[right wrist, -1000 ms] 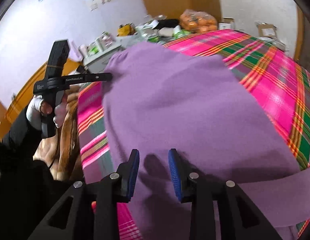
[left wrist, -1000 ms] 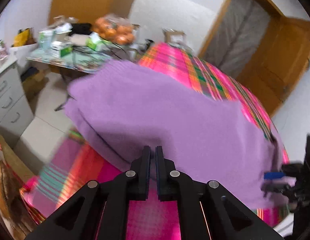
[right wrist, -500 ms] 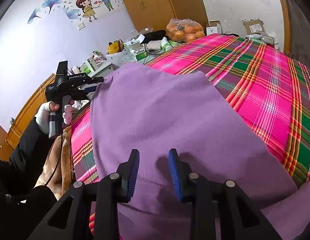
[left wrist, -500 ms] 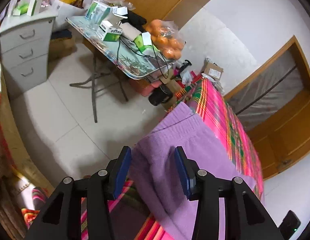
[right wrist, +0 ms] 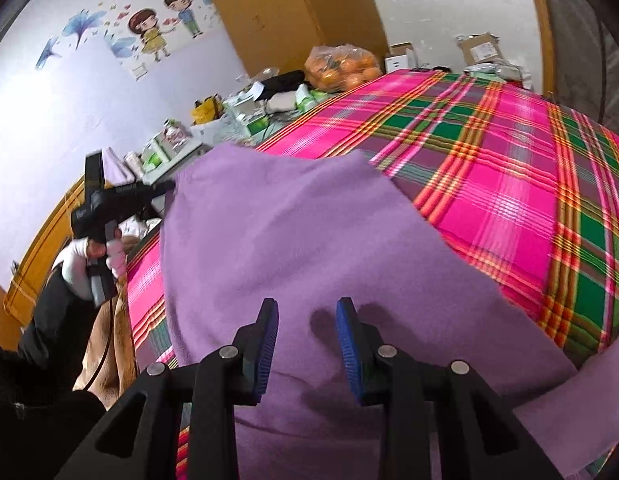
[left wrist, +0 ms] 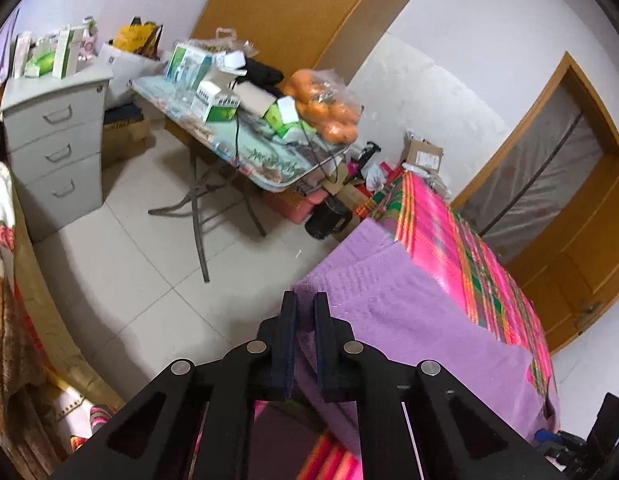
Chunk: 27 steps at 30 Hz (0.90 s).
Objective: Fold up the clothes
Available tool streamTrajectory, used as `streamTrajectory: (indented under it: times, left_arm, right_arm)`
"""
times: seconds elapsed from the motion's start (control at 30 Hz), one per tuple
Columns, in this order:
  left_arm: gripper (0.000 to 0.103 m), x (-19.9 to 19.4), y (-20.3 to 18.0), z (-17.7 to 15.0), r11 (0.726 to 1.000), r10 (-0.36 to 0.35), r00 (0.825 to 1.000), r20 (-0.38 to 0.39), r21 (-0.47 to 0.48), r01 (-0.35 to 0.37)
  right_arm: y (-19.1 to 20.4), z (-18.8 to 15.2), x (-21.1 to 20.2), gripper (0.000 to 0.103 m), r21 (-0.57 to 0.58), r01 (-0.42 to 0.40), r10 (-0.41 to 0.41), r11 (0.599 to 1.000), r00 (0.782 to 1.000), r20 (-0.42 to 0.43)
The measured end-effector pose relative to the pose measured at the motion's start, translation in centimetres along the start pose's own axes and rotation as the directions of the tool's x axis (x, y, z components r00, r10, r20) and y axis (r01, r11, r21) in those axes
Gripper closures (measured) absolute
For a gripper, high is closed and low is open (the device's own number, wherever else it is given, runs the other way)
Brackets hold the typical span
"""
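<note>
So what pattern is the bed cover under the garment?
Bright pink plaid bed cover with green, orange and yellow stripes; clearest in the right wrist view.

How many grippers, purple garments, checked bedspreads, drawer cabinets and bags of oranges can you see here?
Grippers: 2, the left gripper and the right gripper
Purple garment: 1
Checked bedspread: 1
Grey drawer cabinet: 1
Bag of oranges: 1
Total: 6

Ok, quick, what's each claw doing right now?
Left claw: closed on a corner of the purple garment.
Right claw: open, over the purple garment, holding nothing.
</note>
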State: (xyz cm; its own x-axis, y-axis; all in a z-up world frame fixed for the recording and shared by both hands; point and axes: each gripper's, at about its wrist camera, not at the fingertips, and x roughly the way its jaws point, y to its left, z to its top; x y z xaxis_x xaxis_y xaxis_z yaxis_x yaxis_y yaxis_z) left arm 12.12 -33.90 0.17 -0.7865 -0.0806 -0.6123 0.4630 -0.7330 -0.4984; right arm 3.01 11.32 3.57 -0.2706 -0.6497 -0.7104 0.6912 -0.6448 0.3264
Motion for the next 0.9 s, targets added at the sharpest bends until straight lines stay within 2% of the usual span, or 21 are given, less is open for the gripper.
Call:
streamTrajectory:
  times: [0.1,0.23,0.33,0.43,0.57,0.63,0.67,0.83,0.9]
  left_arm:
    - [0.093,0.3,0.2,0.4,1.0,-0.002,1.0,-0.027,-0.022,0.002]
    - [0.092,-1.8,-2.0,0.5,0.999,0.023,0.999,0.038,0.036,-0.024]
    - [0.093,-2.2,-5.5,0.3,0.992,0.0,0.999,0.047,0.127,-0.006]
    - [0.093,-1.0,-10.4,-0.4,0.967,-0.057,0.998,-0.01,0.247,0.058]
    - [0.093,1.6,-15.8,-1.2,0.933,-0.099,0.989,-0.106,0.337,0.129]
    - [0.091,2.3,-17.5,-1.5,0.916,-0.106,0.988,-0.114,0.374,0.142]
    - [0.089,3.0,-18.0,-1.7,0.911,-0.093,0.988,-0.125,0.389,0.135]
    - [0.089,7.9,-16.6,-2.2,0.919,0.05,0.983,-0.179,0.393,0.025]
    - [0.094,8.6,-15.7,-2.1,0.924,0.062,0.981,-0.183,0.381,0.013]
  right_arm:
    - [-1.2,-0.1,-0.5,0.071,0.058,0.026,-0.027,0.998,0.999,0.019]
    - [-2.6,-0.2,-1.1,0.071,0.125,0.05,-0.056,0.991,0.998,0.043]
    - [-3.3,0.0,-1.0,0.071,0.163,0.048,-0.058,0.985,0.997,0.057]
    - [-3.1,1.4,-0.4,0.071,0.206,0.014,-0.03,0.978,0.997,0.075]
    - [-2.2,3.7,0.6,0.071,0.253,-0.034,0.009,0.967,0.995,0.1]
    - [-1.4,4.8,1.5,0.071,0.26,-0.06,0.033,0.964,0.994,0.106]
    - [-1.1,5.3,2.1,0.071,0.264,-0.069,0.042,0.962,0.994,0.105]
    - [-0.7,7.6,6.9,0.071,0.336,-0.087,0.07,0.938,0.996,0.062]
    - [-2.0,7.6,8.5,0.072,0.39,-0.04,0.031,0.92,0.999,0.029]
